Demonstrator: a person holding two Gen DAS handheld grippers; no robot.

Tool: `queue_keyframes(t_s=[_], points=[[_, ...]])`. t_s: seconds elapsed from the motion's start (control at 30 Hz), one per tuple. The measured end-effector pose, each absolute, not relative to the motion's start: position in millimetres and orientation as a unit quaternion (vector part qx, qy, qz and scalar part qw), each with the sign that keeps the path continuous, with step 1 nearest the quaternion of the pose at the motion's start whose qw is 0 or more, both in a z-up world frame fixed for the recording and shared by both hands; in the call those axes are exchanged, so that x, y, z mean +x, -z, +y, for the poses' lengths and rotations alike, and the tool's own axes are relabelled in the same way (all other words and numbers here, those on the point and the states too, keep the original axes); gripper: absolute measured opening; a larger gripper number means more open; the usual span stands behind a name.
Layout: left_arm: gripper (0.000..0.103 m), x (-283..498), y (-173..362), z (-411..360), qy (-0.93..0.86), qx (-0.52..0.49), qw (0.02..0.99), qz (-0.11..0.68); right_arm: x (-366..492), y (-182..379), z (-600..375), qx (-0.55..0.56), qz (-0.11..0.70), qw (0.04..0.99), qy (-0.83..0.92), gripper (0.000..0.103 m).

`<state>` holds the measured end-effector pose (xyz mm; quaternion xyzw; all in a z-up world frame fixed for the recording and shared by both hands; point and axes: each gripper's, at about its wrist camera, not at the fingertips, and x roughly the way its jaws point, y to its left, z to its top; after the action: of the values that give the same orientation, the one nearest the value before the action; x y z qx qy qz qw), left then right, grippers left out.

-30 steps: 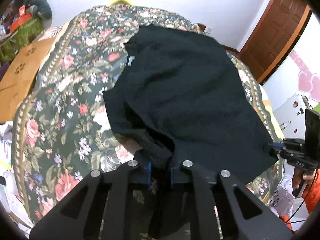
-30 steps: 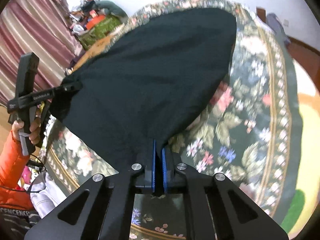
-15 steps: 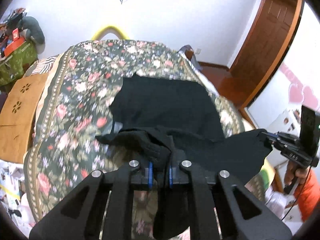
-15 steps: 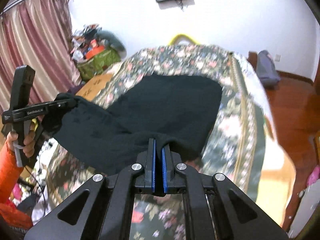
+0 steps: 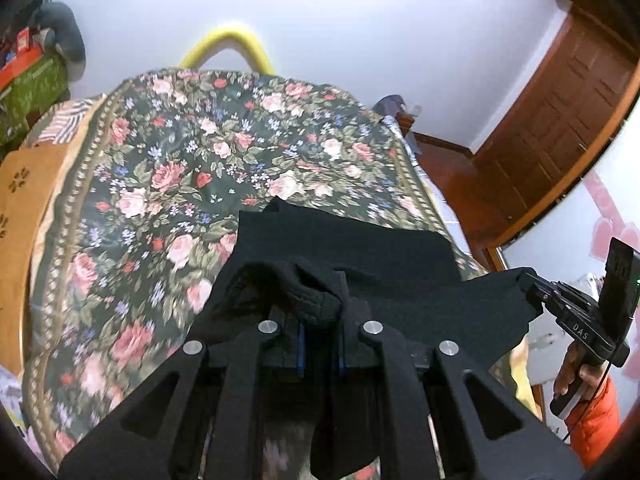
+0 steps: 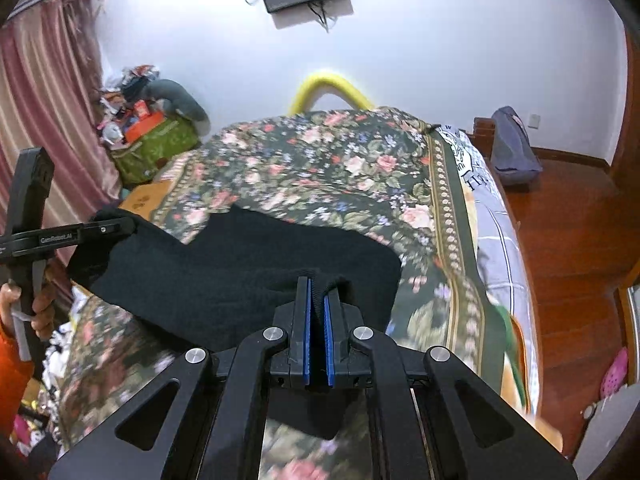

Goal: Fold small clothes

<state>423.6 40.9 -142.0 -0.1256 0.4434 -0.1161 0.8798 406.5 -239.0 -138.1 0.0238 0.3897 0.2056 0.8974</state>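
Observation:
A black knit garment [image 5: 352, 252] lies partly on the floral bedspread [image 5: 192, 168], its near edge lifted off the bed. My left gripper [image 5: 319, 320] is shut on a bunched cuff of the garment. My right gripper [image 6: 317, 292] is shut on the other near corner of the garment [image 6: 248, 264]. Each gripper shows in the other's view: the right one at the right edge [image 5: 532, 290], the left one at the left edge [image 6: 120, 226]. The cloth hangs stretched between them above the bed's near end.
The bed runs away from me to a white wall with a yellow hoop [image 5: 228, 46]. A brown door [image 5: 560, 120] and wooden floor [image 6: 560, 216] lie to the right. A cardboard box [image 5: 20, 200] and clutter [image 6: 148, 132] sit left of the bed.
Both grippers have risen and pulled back with the garment's near edge. The garment, spread flat a second ago, now has its near half lifted and folding toward its far half.

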Motion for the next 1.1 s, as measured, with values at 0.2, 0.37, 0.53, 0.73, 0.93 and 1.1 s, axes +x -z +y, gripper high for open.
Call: queue_keyframes(t_s=[0.2,0.37,0.53,0.73,0.93,1.1], points=[[0.033,478.3,183.2,39.4,0.089,-0.084,0.862,0.492,462.8,167.9,-233.3,0.016,0.428,0.882,-0.196,0.006],[0.057,498.4,172.1,50.4,0.075,-0.083,0.874,0.474,479.1,159.8,-236.1,0.039,0.419,0.886,-0.194,0.008],[0.076,488.9,145.7,63.8,0.055,-0.098,0.895,0.432,473.4,142.4,-239.3,0.024,0.382,0.911,-0.153,0.066],[0.079,461.5,148.8,62.7,0.037,-0.037,0.899,0.435,452.2,127.3,-250.9,0.021,0.369,0.917,-0.15,0.076],[0.085,433.8,188.1,63.7,0.042,-0.024,0.879,0.474,435.4,152.7,-254.5,-0.003,0.411,0.9,-0.147,0.077],[0.086,427.1,225.6,70.9,0.04,-0.071,0.855,0.512,428.7,194.1,-258.1,0.018,0.465,0.873,-0.146,0.077]])
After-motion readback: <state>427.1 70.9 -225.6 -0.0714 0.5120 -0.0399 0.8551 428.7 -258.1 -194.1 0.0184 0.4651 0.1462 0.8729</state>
